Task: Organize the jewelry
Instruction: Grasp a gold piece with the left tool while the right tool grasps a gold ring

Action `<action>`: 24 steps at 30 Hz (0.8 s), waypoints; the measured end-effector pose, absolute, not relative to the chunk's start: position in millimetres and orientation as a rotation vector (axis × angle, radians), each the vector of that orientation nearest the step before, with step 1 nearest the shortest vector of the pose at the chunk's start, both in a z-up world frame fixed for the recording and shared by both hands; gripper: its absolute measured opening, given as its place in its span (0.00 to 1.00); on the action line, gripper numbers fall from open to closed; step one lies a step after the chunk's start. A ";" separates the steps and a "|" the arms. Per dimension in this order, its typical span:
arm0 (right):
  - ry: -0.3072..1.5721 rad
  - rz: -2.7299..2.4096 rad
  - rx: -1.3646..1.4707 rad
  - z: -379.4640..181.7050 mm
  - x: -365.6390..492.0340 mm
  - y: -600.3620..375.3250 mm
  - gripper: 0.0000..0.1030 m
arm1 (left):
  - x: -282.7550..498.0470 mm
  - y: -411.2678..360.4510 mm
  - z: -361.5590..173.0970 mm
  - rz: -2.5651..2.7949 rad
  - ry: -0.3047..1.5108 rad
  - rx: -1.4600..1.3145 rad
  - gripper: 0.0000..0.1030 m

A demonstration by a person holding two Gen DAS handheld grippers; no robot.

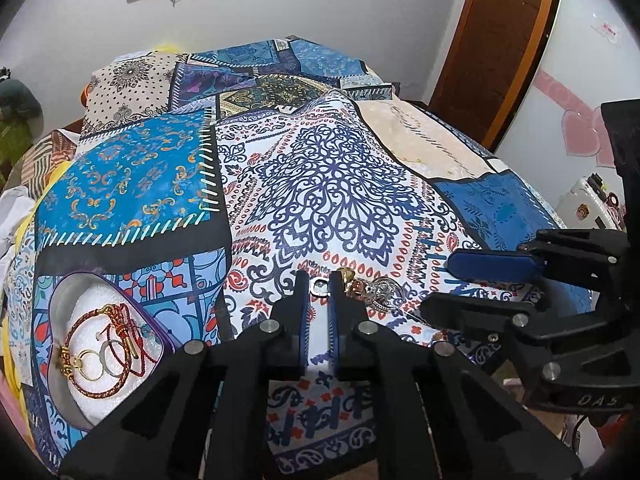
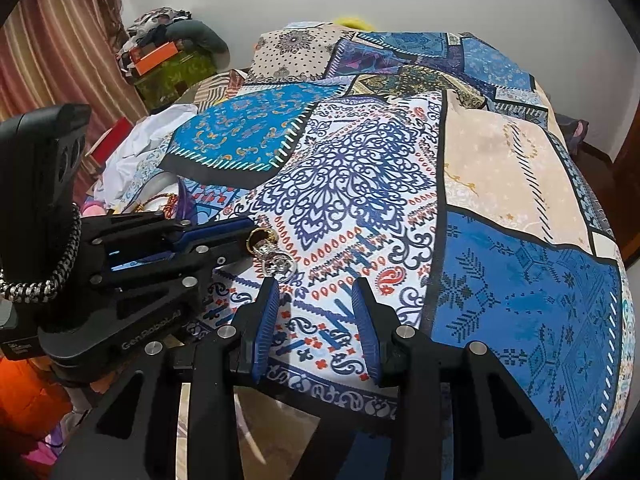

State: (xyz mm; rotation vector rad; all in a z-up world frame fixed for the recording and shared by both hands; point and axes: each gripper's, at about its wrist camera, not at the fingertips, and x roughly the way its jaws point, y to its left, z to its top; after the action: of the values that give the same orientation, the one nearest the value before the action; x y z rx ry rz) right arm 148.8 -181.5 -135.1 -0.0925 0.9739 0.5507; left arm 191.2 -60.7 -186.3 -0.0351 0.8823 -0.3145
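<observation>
A small pile of jewelry (image 1: 372, 290) with silver rings and a gold piece lies on the patterned bedspread; it also shows in the right wrist view (image 2: 274, 258). My left gripper (image 1: 320, 284) has its jaws a narrow gap apart around a small silver ring (image 1: 320, 288) at the pile's left end. My right gripper (image 2: 316, 292) is open and empty just right of the pile. A heart-shaped purple box (image 1: 60, 292) with white foam holds red cord bracelets (image 1: 104, 348) and rings at lower left.
The patchwork bedspread (image 1: 328, 184) covers the bed. A wooden door (image 1: 492, 40) stands at right, clutter and a curtain (image 2: 60, 40) at left. White cloth (image 2: 136, 148) lies at the bed's left edge.
</observation>
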 end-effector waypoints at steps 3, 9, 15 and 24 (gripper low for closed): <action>0.971 0.564 -0.100 -135.5 148.2 -177.1 0.33 | 188.3 -57.8 -183.7 -0.319 0.882 -0.045 0.07; 0.959 0.596 -0.135 -138.3 149.2 -161.8 0.33 | 178.6 -49.3 -180.8 -0.310 0.880 -0.060 0.07; 0.954 0.601 -0.158 -138.5 151.5 -151.1 0.33 | 168.1 -38.2 -175.6 -0.303 0.865 -0.082 0.07; 0.912 0.626 -0.200 -123.4 154.5 -132.8 0.33 | 152.6 -15.7 -164.4 -0.265 0.832 -0.115 0.07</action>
State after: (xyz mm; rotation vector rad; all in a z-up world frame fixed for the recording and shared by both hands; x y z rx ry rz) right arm 154.5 -132.8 -123.4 -0.1996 0.9124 0.6262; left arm 152.6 -15.7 -164.4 -0.1147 0.8317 -0.2645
